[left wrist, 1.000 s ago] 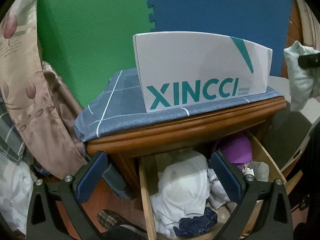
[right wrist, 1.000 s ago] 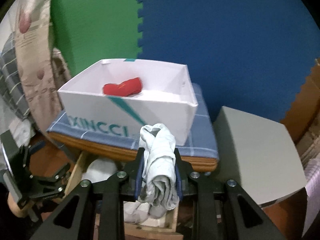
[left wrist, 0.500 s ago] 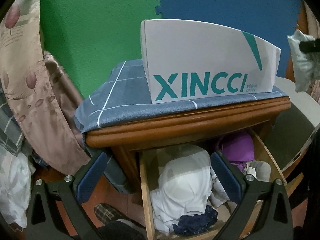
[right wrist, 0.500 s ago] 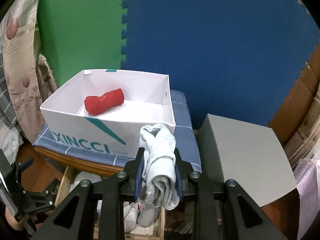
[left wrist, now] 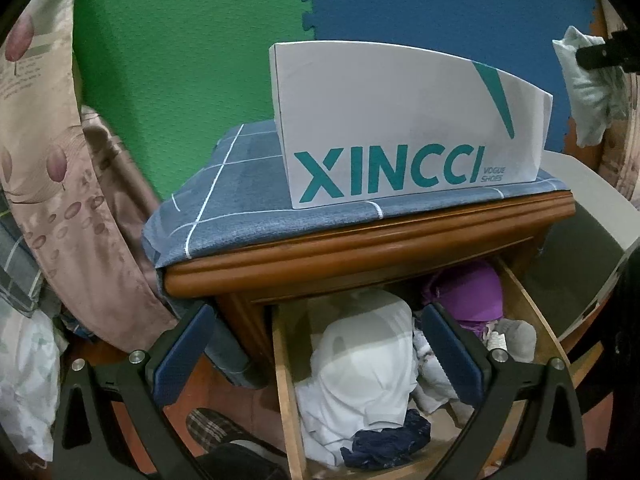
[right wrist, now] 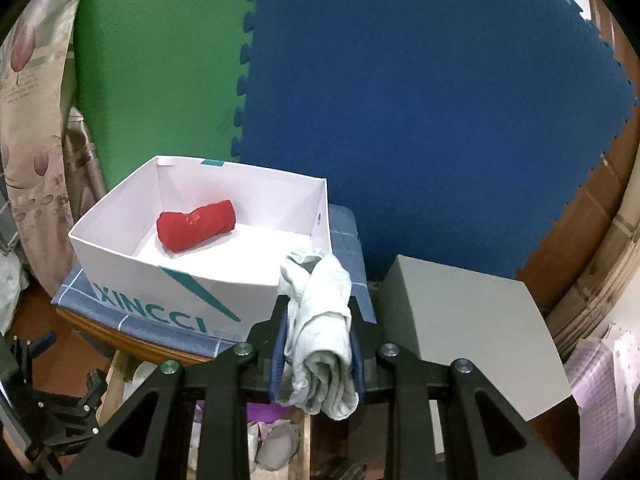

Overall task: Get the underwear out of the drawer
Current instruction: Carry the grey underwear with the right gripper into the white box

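My right gripper (right wrist: pixel 318 338) is shut on a rolled pale grey pair of underwear (right wrist: pixel 320 332), held in the air just right of the white XINCCI shoe box (right wrist: pixel 120 268). That same grey roll (left wrist: pixel 584 92) shows at the upper right of the left wrist view. Inside the box lies a red rolled garment (right wrist: pixel 196 230). The wooden drawer (left wrist: pixel 284 392) stands pulled out below the nightstand, holding white (left wrist: pixel 364 364), purple (left wrist: pixel 472 292) and dark blue (left wrist: pixel 384 446) clothes. Over the drawer's front my left gripper (left wrist: pixel 316 350) hangs open, holding nothing.
The box stands on a blue checked cloth (left wrist: pixel 240 200) over the wooden nightstand (left wrist: pixel 360 248). A grey box (right wrist: pixel 472 336) stands to the right. Green and blue foam mats (right wrist: pixel 400 100) cover the wall behind. Curtains and bedding (left wrist: pixel 60 200) hang at the left.
My right gripper has risen with the grey underwear and now looks down into the shoe box from higher up. The left gripper has stayed over the drawer.
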{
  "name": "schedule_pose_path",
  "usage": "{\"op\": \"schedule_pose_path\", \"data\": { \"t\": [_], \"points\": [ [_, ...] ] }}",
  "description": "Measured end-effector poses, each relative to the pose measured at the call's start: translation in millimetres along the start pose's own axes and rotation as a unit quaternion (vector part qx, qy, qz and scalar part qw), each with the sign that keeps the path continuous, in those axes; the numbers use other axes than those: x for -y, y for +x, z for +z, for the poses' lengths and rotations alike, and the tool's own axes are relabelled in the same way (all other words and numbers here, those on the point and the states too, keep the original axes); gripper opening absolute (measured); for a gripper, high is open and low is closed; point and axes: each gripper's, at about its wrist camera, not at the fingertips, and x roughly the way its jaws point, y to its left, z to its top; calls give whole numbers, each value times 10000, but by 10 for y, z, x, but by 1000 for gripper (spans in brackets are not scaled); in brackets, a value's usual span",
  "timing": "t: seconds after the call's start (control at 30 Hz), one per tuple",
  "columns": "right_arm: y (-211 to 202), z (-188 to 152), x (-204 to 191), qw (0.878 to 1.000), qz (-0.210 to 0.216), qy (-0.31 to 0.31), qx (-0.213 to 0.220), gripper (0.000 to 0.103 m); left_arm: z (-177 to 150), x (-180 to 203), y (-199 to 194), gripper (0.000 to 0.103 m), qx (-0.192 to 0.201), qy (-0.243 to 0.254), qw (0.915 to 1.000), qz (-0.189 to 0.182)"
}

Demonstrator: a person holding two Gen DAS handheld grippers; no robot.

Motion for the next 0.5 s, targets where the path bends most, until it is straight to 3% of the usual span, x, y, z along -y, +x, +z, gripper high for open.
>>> {"op": "schedule_pose_path", "data": {
  "t": [0.5],
  "points": [
    [-38,262,-60,9998,22,-94,181,26,12,-9,-20,103,15,-46,10000,-11]
  ]
}}
